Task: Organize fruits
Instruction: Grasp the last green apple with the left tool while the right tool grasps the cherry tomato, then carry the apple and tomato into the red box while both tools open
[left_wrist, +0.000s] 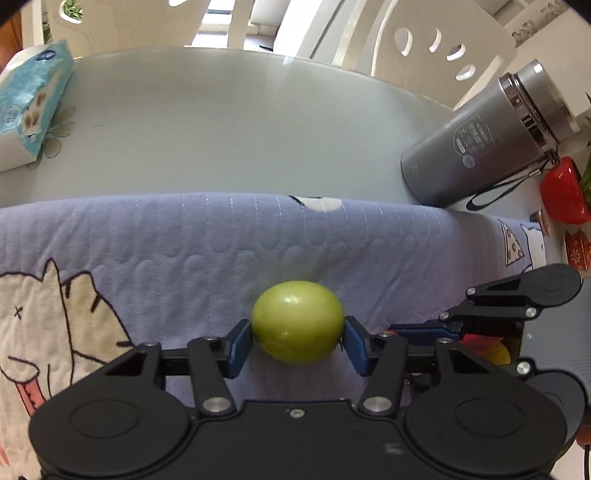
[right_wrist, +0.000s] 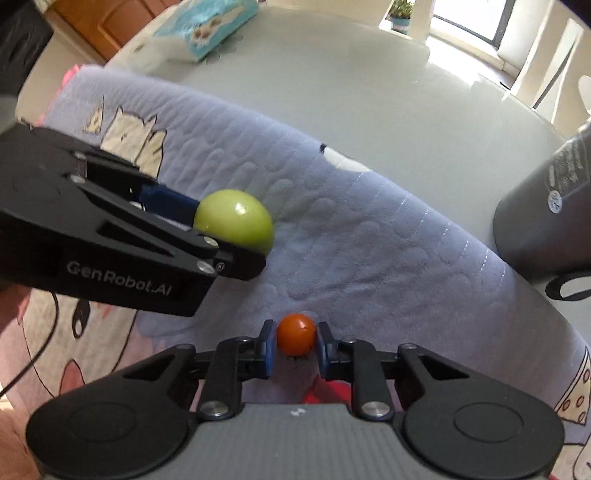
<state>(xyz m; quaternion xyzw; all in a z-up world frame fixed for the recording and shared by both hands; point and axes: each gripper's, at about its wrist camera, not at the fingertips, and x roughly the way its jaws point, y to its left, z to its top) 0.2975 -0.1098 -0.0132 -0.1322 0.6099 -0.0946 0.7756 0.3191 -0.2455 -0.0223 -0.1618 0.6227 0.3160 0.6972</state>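
A pale grey bench fills the upper half of both wrist views. Across its near side lies a lavender quilted blanket printed with cartoon cats. A grey steel flask stands on the bench at about two o'clock in the left wrist view, just beyond the blanket's far edge, with a dark strap loop trailing from it. A blue tissue pack sits at ten o'clock, well apart from the flask. A red bowl shows at three o'clock, beside the flask.

The left gripper has its blue fingers pinching a green fruit from either side, over the blanket near the picture's centre; the right wrist view shows the same fruit at nine o'clock. The right gripper has its fingers closed on a small orange fruit, also over the blanket, at six o'clock of that view.
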